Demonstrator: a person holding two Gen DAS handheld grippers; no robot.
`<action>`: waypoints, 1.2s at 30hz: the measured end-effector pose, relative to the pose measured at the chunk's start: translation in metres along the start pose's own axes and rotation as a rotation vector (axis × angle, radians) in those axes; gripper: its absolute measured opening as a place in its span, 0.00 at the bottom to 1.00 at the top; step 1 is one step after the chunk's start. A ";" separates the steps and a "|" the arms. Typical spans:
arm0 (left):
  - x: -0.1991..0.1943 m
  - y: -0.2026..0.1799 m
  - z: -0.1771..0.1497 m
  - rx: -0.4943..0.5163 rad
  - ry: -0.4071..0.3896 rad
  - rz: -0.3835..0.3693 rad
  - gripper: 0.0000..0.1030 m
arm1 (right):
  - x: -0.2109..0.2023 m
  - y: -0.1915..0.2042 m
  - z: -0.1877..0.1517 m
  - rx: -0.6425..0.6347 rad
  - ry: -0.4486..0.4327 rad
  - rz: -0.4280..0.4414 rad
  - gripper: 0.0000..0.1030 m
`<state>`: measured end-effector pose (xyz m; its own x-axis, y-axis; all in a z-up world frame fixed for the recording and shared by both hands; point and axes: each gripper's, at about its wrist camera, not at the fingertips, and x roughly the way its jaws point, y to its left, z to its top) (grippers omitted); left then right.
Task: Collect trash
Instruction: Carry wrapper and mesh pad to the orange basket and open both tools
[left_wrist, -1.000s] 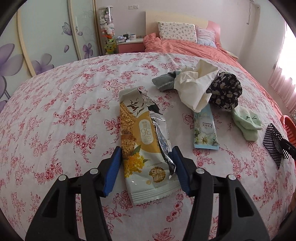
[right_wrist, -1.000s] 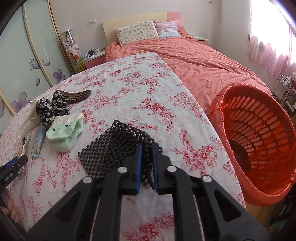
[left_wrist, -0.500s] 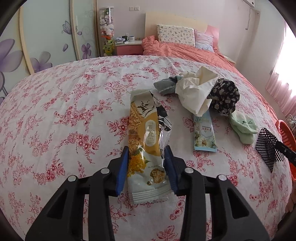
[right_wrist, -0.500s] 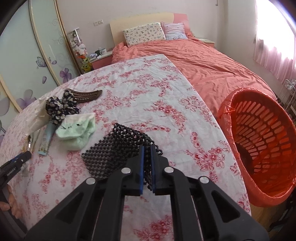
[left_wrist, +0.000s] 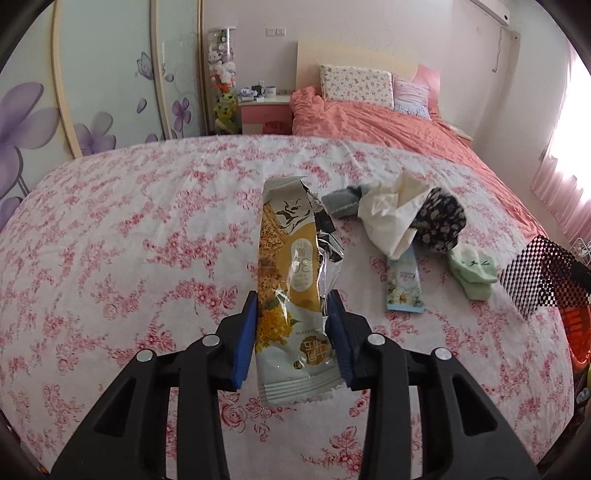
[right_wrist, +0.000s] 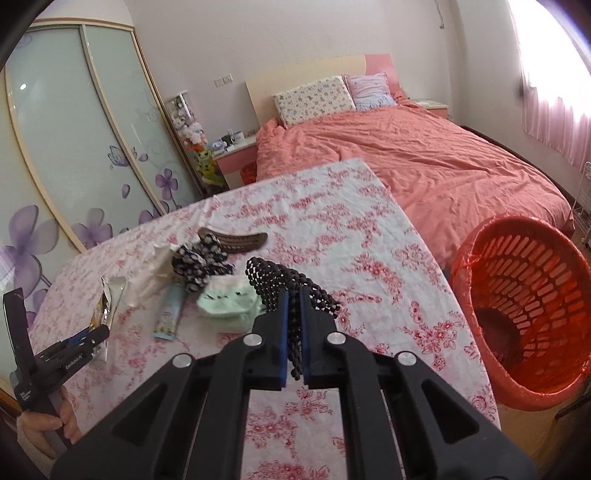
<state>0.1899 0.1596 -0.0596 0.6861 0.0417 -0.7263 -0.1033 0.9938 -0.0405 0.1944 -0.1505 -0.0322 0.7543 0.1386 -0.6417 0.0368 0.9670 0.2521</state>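
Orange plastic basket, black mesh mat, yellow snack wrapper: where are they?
Orange plastic basket (right_wrist: 480, 273), right wrist view, near rim.
Black mesh mat (right_wrist: 284, 277), right wrist view, raised fold.
Yellow snack wrapper (left_wrist: 291, 258), left wrist view, middle.

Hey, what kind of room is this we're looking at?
A bedroom, most likely at home: a bed with a coral duvet and pillows, a nightstand beside it, and a sliding wardrobe with flower decals.

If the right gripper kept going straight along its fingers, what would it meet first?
Probably the flowered cloth just past the light green sock. The right gripper, shut on the black mesh mat, points down at that stretch, not at the orange basket. Depth is unclear.
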 end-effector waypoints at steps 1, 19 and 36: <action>-0.004 -0.001 0.002 0.003 -0.009 -0.002 0.37 | -0.006 0.000 0.002 0.002 -0.012 0.000 0.06; -0.071 -0.098 0.030 0.146 -0.145 -0.173 0.37 | -0.110 -0.040 0.020 0.051 -0.255 -0.117 0.06; -0.072 -0.259 0.022 0.329 -0.131 -0.476 0.37 | -0.159 -0.146 0.015 0.191 -0.354 -0.257 0.06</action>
<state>0.1827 -0.0983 0.0185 0.6873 -0.4250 -0.5891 0.4522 0.8850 -0.1110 0.0790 -0.3168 0.0436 0.8809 -0.2132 -0.4225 0.3459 0.8994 0.2673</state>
